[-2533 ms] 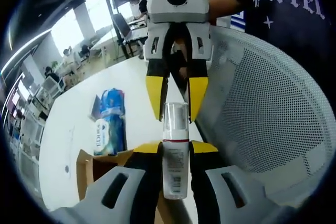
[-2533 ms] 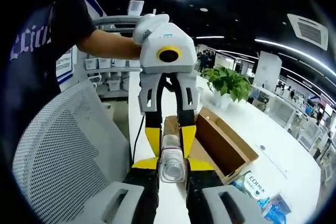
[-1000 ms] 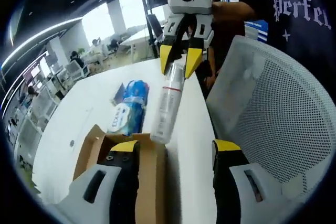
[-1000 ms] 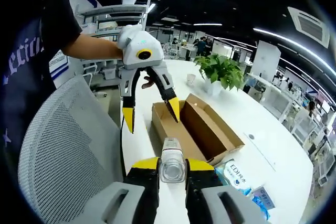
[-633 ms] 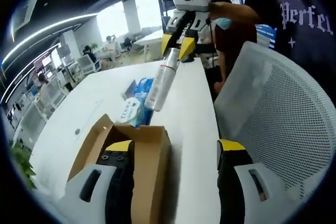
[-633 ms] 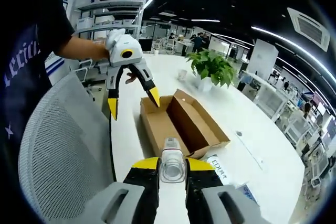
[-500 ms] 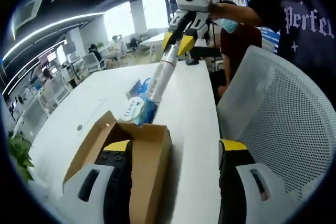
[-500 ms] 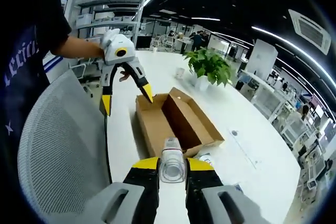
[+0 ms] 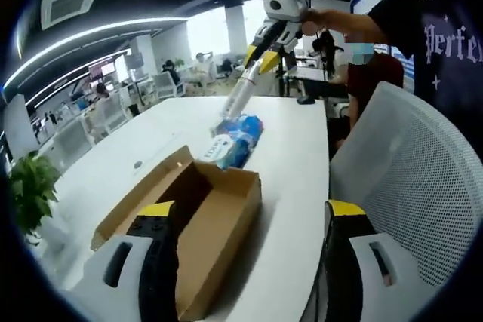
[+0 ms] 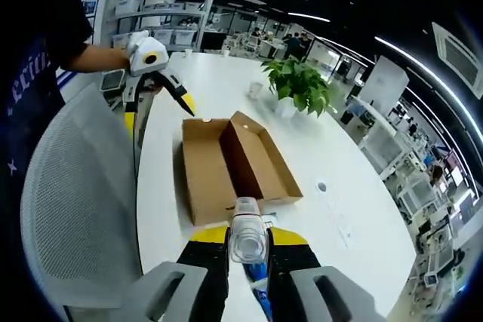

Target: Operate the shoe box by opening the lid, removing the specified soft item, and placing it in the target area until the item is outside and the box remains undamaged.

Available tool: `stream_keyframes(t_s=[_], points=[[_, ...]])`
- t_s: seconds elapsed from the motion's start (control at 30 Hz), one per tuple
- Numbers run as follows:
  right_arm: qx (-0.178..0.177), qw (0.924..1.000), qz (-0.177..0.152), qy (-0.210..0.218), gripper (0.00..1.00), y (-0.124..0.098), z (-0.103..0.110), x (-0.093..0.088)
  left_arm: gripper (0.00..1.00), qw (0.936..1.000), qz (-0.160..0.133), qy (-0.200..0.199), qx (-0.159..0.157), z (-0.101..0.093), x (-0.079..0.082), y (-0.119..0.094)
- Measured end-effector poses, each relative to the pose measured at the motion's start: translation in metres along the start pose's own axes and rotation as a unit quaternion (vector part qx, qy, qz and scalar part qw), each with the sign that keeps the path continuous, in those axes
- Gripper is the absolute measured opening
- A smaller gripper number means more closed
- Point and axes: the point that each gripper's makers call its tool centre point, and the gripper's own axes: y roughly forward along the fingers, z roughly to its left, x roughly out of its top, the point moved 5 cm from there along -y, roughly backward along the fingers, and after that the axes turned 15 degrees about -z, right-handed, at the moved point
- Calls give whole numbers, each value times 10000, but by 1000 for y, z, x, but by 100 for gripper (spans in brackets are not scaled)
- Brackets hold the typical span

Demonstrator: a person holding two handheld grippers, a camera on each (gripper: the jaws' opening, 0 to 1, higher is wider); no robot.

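Right gripper [image 10: 247, 245]: my jaws pinch a clear bottle [image 10: 247, 235] tight.
Left gripper [image 9: 249, 220]: my jaws are wide apart and hold nothing.
Box [image 9: 198, 216]: the brown shoe box lies open on the white table [image 9: 298, 164], just by my left jaws.
Bottle: up in the air past the box, above a blue and white pack [image 9: 235, 137].
Room: a big bright office with a green plant [image 10: 299, 87] and a white mesh chair [image 9: 411, 164].
Hard to see: the pack's small words.

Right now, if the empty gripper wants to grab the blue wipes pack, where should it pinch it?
Probably across the narrow width of the blue wipes pack, coming down from above. It lies flat on the white table beyond the open box, so its sides are free. The right gripper holds a bottle over it, so the left gripper should wait.
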Motion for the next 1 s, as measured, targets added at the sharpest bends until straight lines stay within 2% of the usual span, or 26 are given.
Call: stream_keyframes(t_s=[0.47,0.7,1.0], points=[[138,9989,380,-245,13,12,-38,0,92,9970,-140,-283,713,-5,-13,-24],[159,9974,597,-358,13,18,-54,-3,98,9945,-184,-374,962,-5,-15,-33],[279,9934,947,-581,13,26,-66,-13,99,9925,-202,-470,1113,-6,-15,-39]])
